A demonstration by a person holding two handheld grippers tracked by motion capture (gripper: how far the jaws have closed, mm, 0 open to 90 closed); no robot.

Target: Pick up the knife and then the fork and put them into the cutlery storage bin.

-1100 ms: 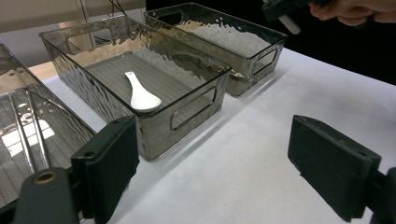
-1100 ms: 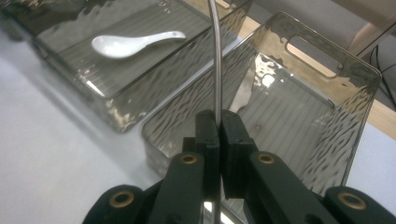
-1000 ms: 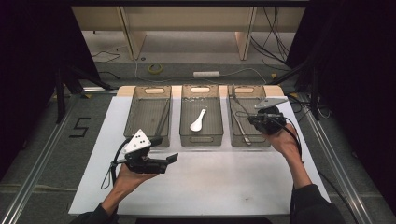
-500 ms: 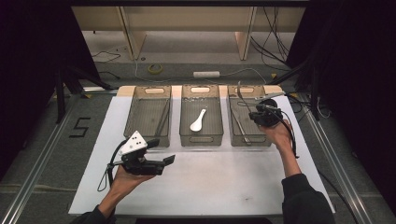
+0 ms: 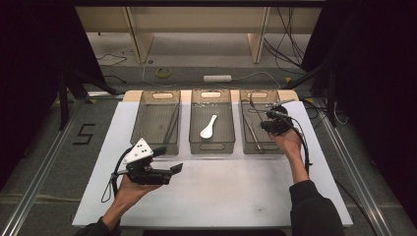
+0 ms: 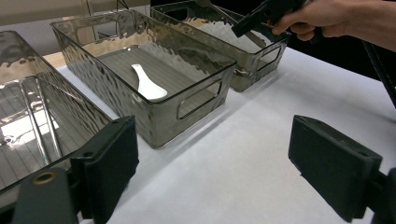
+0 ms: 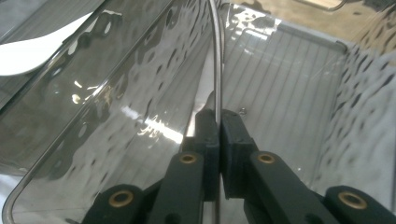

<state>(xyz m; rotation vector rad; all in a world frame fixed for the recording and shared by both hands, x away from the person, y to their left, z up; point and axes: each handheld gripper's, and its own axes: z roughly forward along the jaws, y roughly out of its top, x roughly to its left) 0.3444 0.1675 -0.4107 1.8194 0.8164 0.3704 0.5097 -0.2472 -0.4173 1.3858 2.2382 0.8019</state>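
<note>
A person's left hand (image 5: 129, 189) held the left gripper (image 5: 166, 169) low over the near left part of a white table (image 5: 221, 196), its jaws spread wide with nothing between them and pointing right. In the left gripper view the two black pads stood well apart above bare tabletop, just short of the bins.

Three smoky clear plastic bins stood side by side along the far edge of the table. The left bin (image 5: 157, 123) held a thin dark stick-like item lying along its right side; what it was could not be told. The middle bin (image 5: 212, 120) held a white spoon (image 5: 208, 127), which lay flat on the ribbed floor with its bowl toward the near end and its handle slanting to the far right.

The right bin (image 5: 259, 125) sat under the right gripper (image 5: 272, 123), held by the person's right hand (image 5: 287, 142) over the bin's right half. In the right gripper view its jaws were pressed together on a thin metal rod (image 7: 216, 60) that ran straight up and away from the pads, with the bin's rippled wall to the left. A dark sleeve (image 5: 312, 209) covered the right forearm at the near right.
</note>
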